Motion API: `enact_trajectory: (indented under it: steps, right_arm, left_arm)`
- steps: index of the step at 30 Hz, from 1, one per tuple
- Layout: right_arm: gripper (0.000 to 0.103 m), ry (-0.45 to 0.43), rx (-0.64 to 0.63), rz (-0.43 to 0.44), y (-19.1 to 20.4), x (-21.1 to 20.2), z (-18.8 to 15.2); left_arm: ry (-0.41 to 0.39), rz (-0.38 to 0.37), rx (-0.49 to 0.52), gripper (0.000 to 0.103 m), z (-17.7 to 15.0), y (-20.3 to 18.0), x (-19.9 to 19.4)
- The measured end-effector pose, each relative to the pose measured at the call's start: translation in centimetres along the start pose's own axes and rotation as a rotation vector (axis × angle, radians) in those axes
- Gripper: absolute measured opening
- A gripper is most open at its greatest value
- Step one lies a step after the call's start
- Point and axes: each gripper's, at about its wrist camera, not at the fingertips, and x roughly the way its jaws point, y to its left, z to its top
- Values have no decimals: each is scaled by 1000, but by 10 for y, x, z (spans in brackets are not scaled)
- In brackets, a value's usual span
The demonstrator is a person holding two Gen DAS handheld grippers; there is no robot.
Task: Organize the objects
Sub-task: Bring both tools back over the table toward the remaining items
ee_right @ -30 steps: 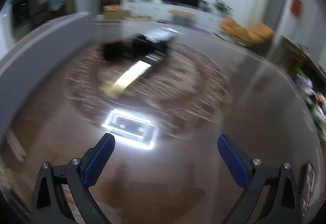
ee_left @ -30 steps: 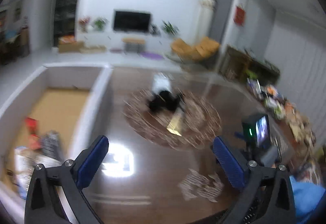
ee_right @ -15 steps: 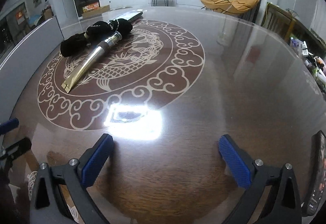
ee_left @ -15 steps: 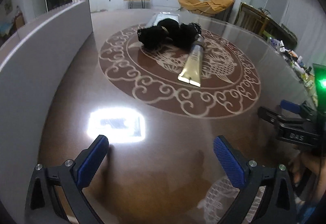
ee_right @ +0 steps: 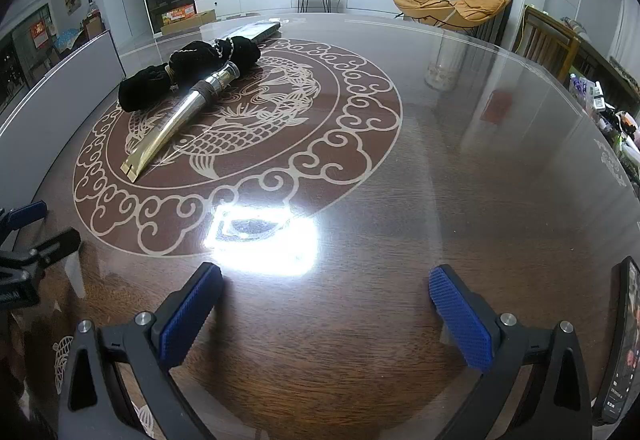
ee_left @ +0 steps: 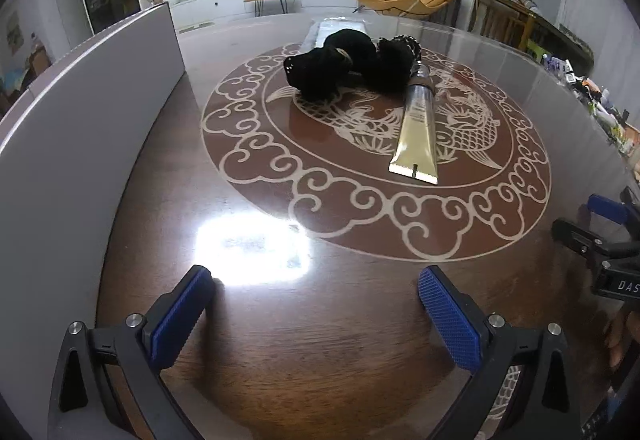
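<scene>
Two grippers hover low over the worktop (ee_left: 340, 352), a glossy dark wood round with a pale fish-and-cloud medallion. The left gripper (ee_left: 314, 304) and the right gripper (ee_right: 326, 298) each hold their blue ribbed pads wide apart, gripping nothing. Farther out, at 12 o'clock from the left gripper, lies one flat gold tube (ee_left: 416, 132) with a clear cap. Beyond it sit two black velvety pouches (ee_left: 320, 74), touching. One grey box wall (ee_left: 80, 128) stands at 10 o'clock.
</scene>
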Motion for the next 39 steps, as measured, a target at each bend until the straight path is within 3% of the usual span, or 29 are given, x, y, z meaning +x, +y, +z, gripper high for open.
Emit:
enact_trajectory:
  steps: [6, 13, 19, 23, 25, 26, 30, 32, 39]
  right_arm:
    - [103, 0, 0, 0, 0, 0, 0]
    - [103, 45, 26, -10, 1, 4, 7]
    - [103, 18, 88, 153, 42, 14, 57]
    - [103, -5, 8, 119, 93, 45, 102]
    - [96, 10, -16, 88, 105, 60, 112]
    - [77, 25, -23, 76, 108, 69, 114]
    - [39, -20, -45, 37, 100, 66, 108]
    - [32, -34, -30, 10, 83, 60, 101]
    - [32, -62, 39, -78, 2, 39, 70]
  left_arm:
    - [38, -23, 39, 103, 2, 6, -1]
    - [-5, -20, 26, 103, -9, 16, -8]
    - [-6, -18, 25, 103, -9, 16, -7]
    - [-6, -18, 25, 103, -9, 15, -7]
    - [-6, -18, 25, 103, -8, 15, -7]
    - [-6, -18, 26, 103, -8, 15, -7]
    - [-6, -18, 25, 103, -8, 16, -7]
    - [-6, -18, 25, 103, -8, 16, -7]
    - [-6, -18, 25, 103, -8, 16, -7]
